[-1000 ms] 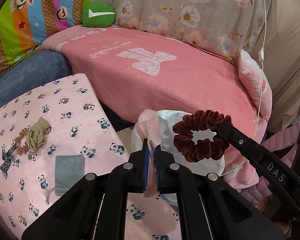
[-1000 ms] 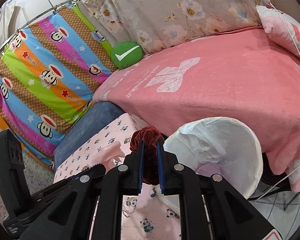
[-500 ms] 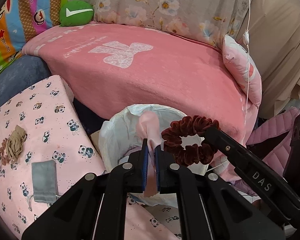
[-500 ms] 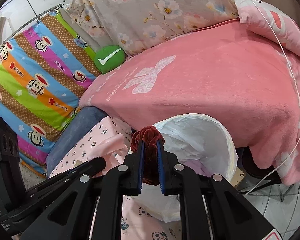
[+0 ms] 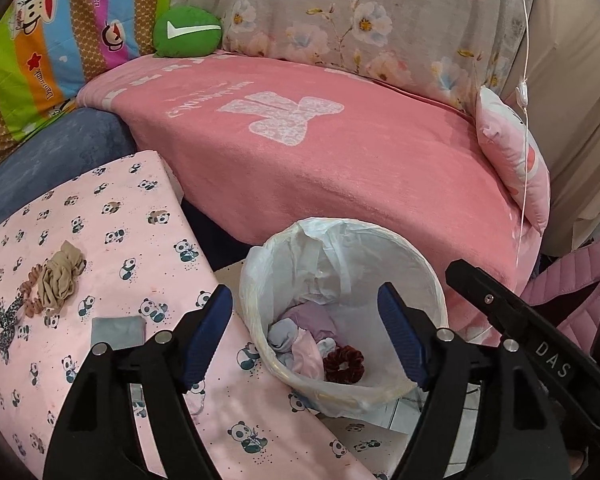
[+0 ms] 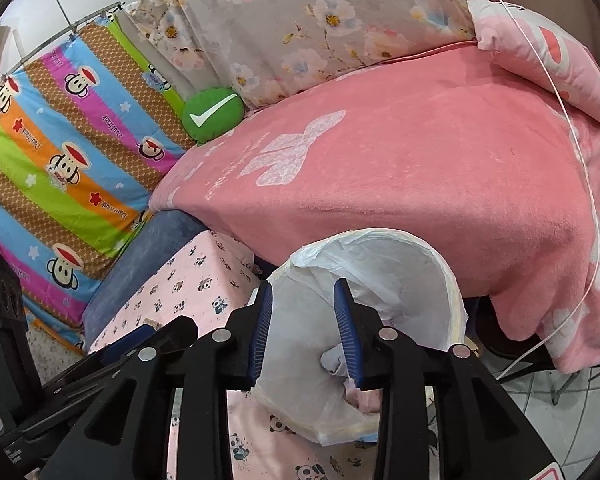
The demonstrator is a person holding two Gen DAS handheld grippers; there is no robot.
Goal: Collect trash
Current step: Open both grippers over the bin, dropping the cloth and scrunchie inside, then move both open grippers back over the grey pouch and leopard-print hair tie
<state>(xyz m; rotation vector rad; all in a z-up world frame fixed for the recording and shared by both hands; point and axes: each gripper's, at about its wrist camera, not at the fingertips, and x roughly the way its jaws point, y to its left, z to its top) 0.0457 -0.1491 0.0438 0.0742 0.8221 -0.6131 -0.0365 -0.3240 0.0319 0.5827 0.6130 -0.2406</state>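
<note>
Lying in the bin (image 5: 428, 280), the scrunchie (image 5: 343, 364) sits below both spread, empty tongs (image 5: 305, 340).

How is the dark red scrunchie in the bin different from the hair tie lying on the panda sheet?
The dark red scrunchie lies inside the lined trash bin among other discarded cloth; the pinkish hair tie lies out on the panda sheet. The scrunchie is deep red, thick and plush; the hair tie is pale and thinner. The scrunchie shows a full ring, while the hair tie is partly covered by a beige fabric bundle. Both are ruffled fabric hair bands.
</note>
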